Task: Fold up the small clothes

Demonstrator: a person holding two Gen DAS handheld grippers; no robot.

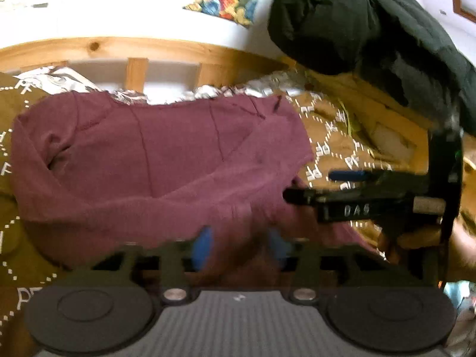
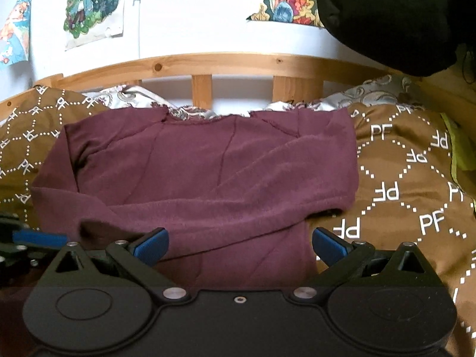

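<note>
The brown bedcover (image 2: 410, 178) carries the white letters "PF" many times, some upside down. The right hand-held gripper (image 1: 309, 186) shows white "DAS" on its black body.

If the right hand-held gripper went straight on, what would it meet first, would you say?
Most likely the maroon sweater: it lies directly ahead of the open right hand-held gripper, though depth is unclear.

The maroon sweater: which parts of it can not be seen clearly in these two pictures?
- Left wrist view: the maroon sweater and the left gripper are blurred by motion, so whether the fingers pinch cloth is unclear.
- Right wrist view: the near hem of the sweater is hidden behind the right gripper.
</note>
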